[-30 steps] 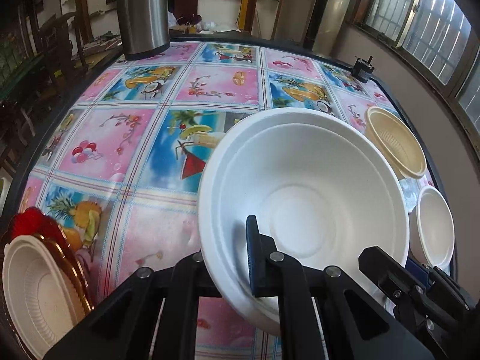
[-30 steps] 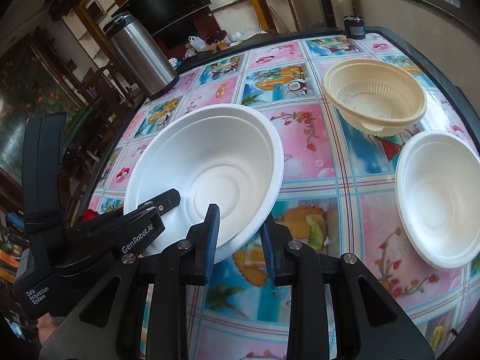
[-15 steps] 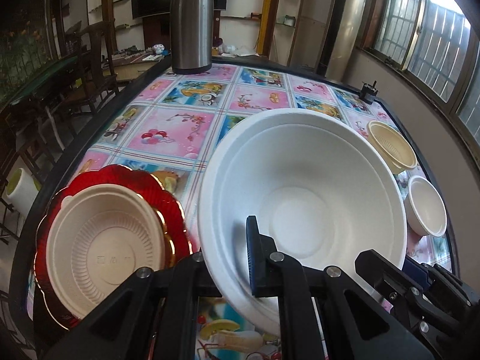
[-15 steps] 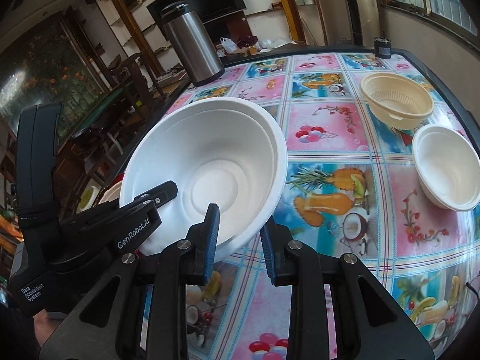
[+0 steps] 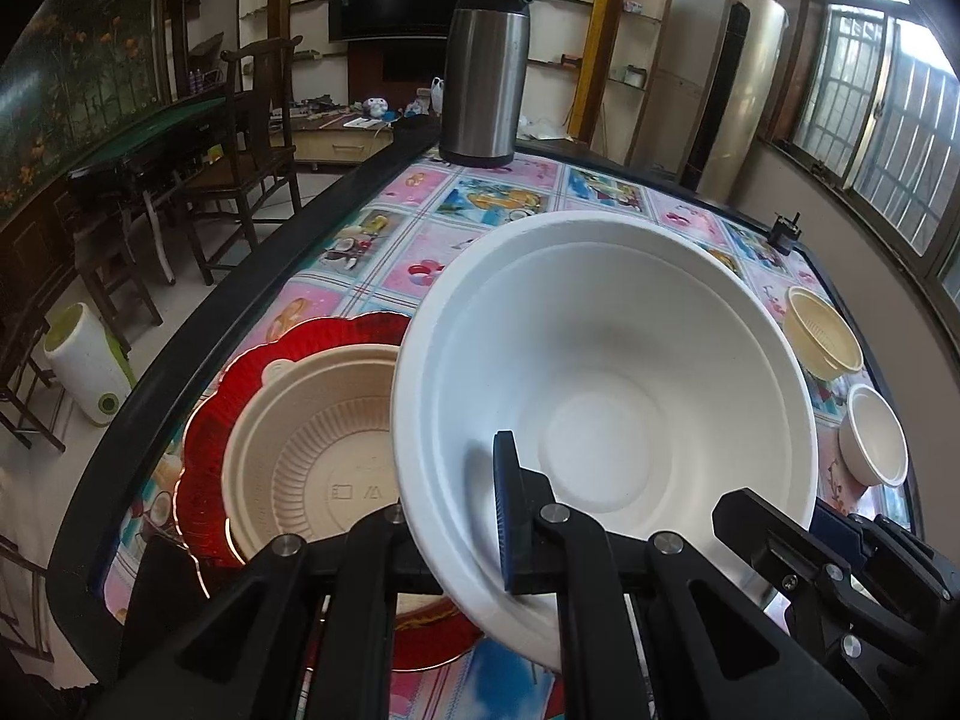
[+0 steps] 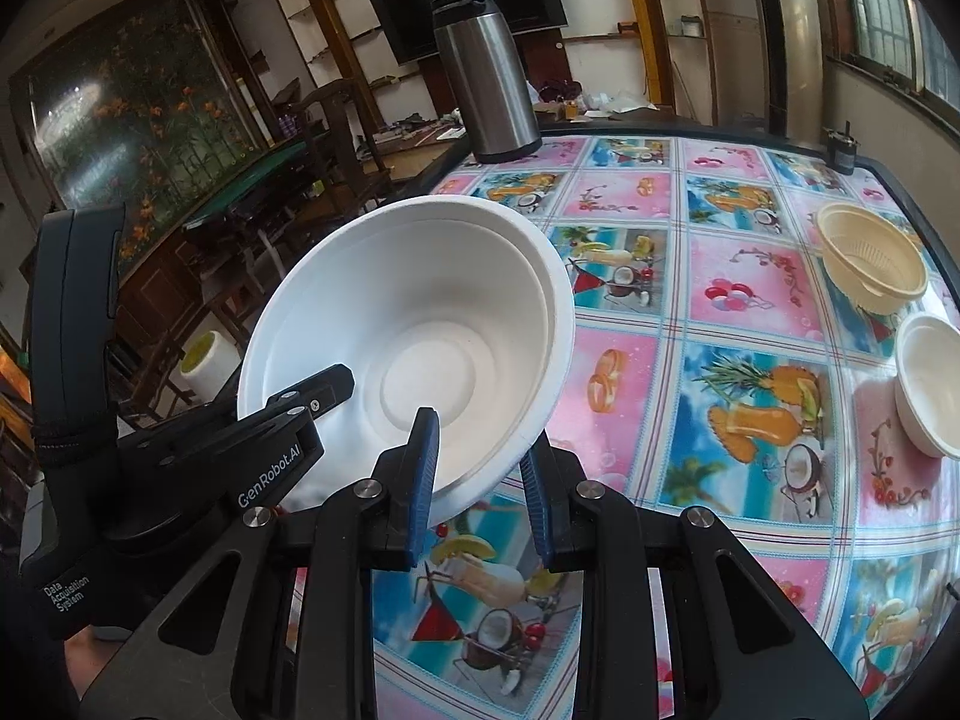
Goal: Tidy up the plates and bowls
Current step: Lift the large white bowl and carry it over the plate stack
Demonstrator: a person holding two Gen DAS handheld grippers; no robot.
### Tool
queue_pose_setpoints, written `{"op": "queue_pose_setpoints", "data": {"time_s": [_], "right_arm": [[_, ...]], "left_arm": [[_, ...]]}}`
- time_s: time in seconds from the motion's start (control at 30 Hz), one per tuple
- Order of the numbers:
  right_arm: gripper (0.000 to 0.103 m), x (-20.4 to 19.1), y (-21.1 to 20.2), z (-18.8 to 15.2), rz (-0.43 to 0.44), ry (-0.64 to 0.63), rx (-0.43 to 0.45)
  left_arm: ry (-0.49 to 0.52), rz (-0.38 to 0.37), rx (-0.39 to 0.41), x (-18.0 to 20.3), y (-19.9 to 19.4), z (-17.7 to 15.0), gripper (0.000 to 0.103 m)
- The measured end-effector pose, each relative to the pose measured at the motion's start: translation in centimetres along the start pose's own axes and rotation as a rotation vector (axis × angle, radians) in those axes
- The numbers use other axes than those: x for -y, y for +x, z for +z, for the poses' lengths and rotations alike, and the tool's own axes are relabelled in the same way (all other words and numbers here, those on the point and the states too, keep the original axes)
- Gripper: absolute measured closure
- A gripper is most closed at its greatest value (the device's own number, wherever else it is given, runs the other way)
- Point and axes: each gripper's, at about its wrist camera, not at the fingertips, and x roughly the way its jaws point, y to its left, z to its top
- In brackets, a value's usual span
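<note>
A large white bowl (image 5: 606, 396) is held up above the table by both grippers. My left gripper (image 5: 456, 546) is shut on its near rim. My right gripper (image 6: 480, 468) is shut on the rim of the same bowl (image 6: 420, 348), with the left gripper (image 6: 312, 396) clamped on the other side. Below and left of the bowl, a beige ribbed bowl (image 5: 312, 456) sits on a red scalloped plate (image 5: 240, 396) at the table's near left edge.
A beige basket bowl (image 6: 870, 264) and a small white bowl (image 6: 930, 384) sit at the right side of the table; they also show in the left wrist view, the basket bowl (image 5: 822, 336) behind the small bowl (image 5: 876, 435). A steel thermos (image 5: 486, 72) stands at the far edge. Chairs stand left of the table.
Both grippers carried the white bowl to the left and toward the near edge. The red plate with the beige bowl has come into fuller view under it.
</note>
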Motion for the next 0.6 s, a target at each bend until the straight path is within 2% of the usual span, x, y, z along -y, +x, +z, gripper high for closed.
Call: {"op": "queue_pose_setpoints", "data": {"time_s": [0.3, 0.6], "right_arm": [[0.076, -3.5, 2.2, 0.0, 0.034, -0.06, -0.035], [0.074, -5.2, 4.3, 0.1, 0.043, -0.091, -0.068]], "left_arm": [[-0.061, 0.029, -0.014, -3.7, 0.6, -0.6, 0.094], [-0.088, 0.056, -0.014, -5.4, 1.2, -0.9, 0.094]]}}
